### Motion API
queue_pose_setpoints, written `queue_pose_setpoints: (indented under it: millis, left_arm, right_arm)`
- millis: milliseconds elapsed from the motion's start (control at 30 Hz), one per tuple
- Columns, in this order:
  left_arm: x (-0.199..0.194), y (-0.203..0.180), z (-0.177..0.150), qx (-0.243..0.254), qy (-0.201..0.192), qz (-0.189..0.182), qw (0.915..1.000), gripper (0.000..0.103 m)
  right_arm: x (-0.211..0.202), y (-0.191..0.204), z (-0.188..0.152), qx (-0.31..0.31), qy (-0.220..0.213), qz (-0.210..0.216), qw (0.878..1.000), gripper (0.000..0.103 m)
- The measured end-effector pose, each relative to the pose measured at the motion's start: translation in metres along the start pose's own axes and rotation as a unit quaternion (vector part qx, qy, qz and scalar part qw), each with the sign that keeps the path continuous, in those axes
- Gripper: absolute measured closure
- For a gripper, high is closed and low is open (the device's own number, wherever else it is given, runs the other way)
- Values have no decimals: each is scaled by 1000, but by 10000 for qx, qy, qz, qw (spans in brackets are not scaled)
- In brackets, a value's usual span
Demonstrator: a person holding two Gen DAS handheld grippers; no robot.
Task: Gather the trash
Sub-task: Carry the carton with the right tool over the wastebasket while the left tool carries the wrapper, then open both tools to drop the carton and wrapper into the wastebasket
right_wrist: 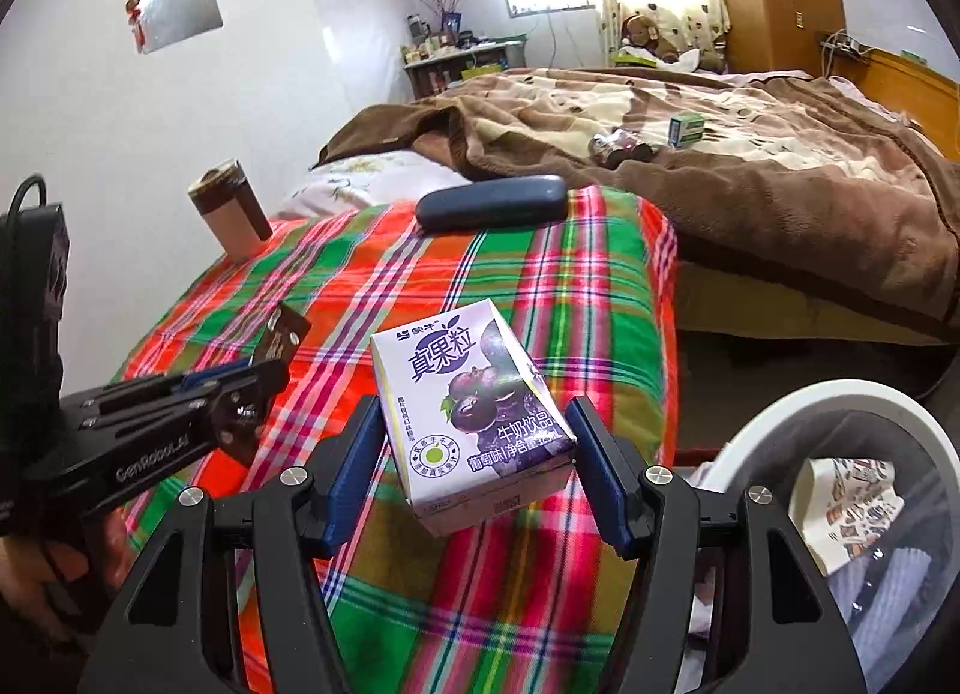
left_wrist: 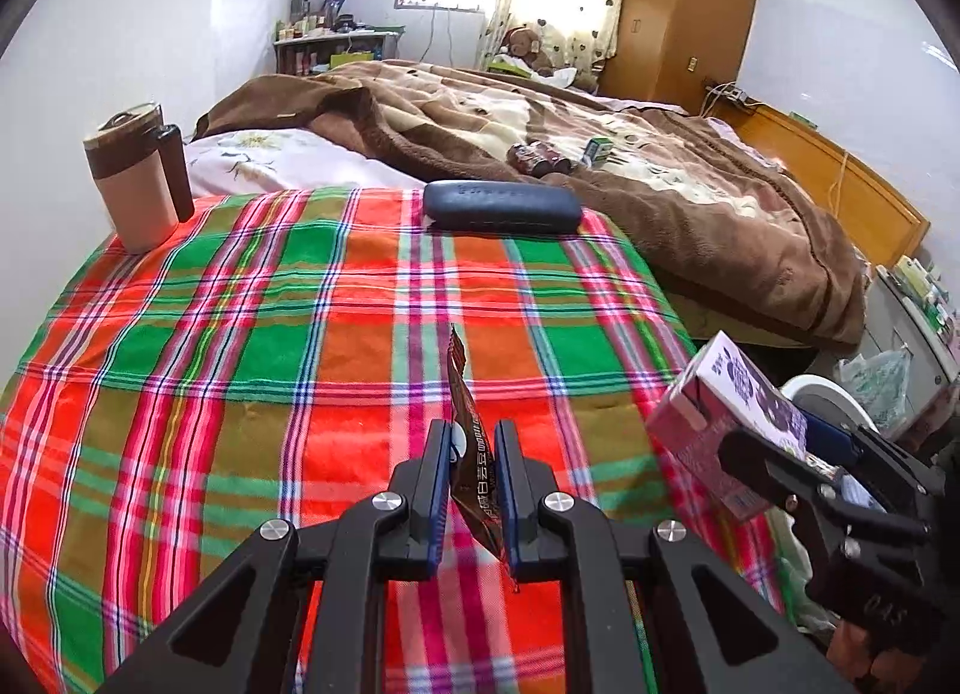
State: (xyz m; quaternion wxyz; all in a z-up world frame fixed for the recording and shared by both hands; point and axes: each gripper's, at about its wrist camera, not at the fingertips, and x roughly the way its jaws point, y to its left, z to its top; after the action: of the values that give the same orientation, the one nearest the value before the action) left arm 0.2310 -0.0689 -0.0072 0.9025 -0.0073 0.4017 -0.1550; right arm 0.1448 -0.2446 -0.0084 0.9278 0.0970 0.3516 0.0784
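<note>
My left gripper (left_wrist: 473,428) is shut on a brown snack wrapper (left_wrist: 459,376), which stands on edge above the plaid cloth (left_wrist: 270,334). In the right wrist view that left gripper (right_wrist: 264,376) shows at the left with the wrapper (right_wrist: 287,331) in its tip. My right gripper (right_wrist: 475,403) is shut on a purple and white milk drink carton (right_wrist: 474,394), its pads on the carton's lower sides. The carton (left_wrist: 720,412) is off the cloth, by its right edge. A white-rimmed bin (right_wrist: 840,394) sits low on the right.
A tan tumbler (left_wrist: 135,178) and a dark glasses case (left_wrist: 501,206) stand at the cloth's far end. Beyond is a bed with a brown blanket (left_wrist: 690,184), dark bottles (left_wrist: 540,156) and a small green box (left_wrist: 598,149). The bin holds a patterned paper cup (right_wrist: 846,508).
</note>
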Motion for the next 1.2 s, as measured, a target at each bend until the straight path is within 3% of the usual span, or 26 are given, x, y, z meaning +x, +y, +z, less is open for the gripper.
queue_pose_setpoints:
  millis: [667,1200]
  left_arm:
    - [-59,-81,-21,572,-333,-665,9956,88]
    - [-48,-187,-45,1095,6,-1428,9837,88]
  right_arm:
    - [-71,-42,-17,448,-502,-493,9965,40]
    - [-106,-109,-44,910,-523,-1538,9825,40]
